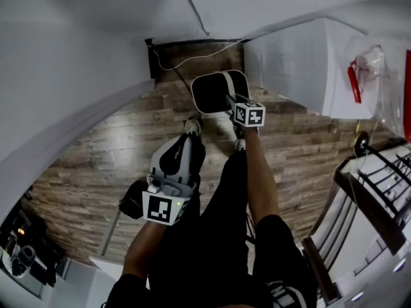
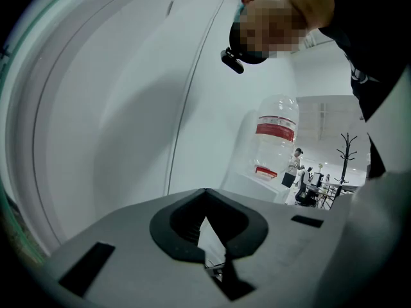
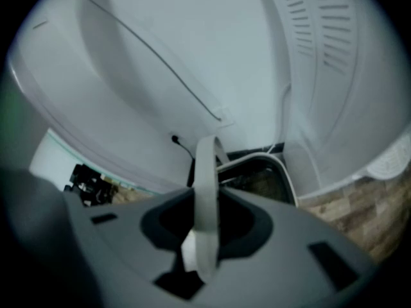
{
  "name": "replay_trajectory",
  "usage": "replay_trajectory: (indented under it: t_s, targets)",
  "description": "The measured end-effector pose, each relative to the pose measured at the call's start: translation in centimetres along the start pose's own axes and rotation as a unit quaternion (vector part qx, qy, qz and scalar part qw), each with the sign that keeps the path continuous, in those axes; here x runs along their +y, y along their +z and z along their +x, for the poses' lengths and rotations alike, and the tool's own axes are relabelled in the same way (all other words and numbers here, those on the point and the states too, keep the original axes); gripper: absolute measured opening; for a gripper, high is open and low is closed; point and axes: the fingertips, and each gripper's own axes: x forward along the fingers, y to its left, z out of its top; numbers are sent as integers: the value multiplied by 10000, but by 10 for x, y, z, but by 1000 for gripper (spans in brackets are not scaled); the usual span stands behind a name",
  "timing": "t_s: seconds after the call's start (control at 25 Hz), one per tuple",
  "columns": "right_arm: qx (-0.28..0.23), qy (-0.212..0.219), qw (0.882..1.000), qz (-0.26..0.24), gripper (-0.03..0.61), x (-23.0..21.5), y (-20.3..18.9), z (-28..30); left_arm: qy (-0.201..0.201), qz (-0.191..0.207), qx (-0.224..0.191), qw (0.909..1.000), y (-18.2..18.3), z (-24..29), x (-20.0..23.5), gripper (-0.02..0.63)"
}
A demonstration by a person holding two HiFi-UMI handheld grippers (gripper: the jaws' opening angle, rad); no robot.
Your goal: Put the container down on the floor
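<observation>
The right hand-held gripper (image 3: 204, 222) was pinching the thin white rim of the container (image 1: 217, 90). In the right gripper view, that rim stood edge-on between the closed jaws, with the dark hollow of the container just beyond them. In the head view, the container hung out in front of the person at the end of the outstretched right arm. It was tipped so that its dark inside faced the camera, and its whole weight seemed to be carried by that one rim grip. The left hand-held gripper (image 2: 205, 197) had its jaws pressed together at the tips with nothing between them. It was held low and close to the body, well apart from the container and taking no part in the hold. The container was over the wooden floor (image 1: 115, 146) near the far edge, where the planks met a dark skirting and a trailing cable (image 1: 172, 66). It hung between the curved white wall (image 1: 58, 76) and a white unit (image 1: 302, 63), just beyond the person's shoes (image 1: 192, 126). Whether its base touched the planks could not be made out, though it looked raised. By my reading, the carrying was mostly done. What was left was to lower the container until it sat flat on the floor, then release the rim.
</observation>
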Motion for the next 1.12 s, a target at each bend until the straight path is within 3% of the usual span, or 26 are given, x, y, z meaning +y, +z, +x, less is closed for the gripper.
replay_trajectory:
  t_s: [0.4, 1.12]
  targets:
    - [-99, 71, 9997, 211, 106, -31, 9, 55, -75, 194, 143, 9997, -27, 18, 16, 26]
    - [-210, 35, 9994, 288, 106, -83, 38, 127, 318, 256, 87, 9991, -52, 60, 60, 26]
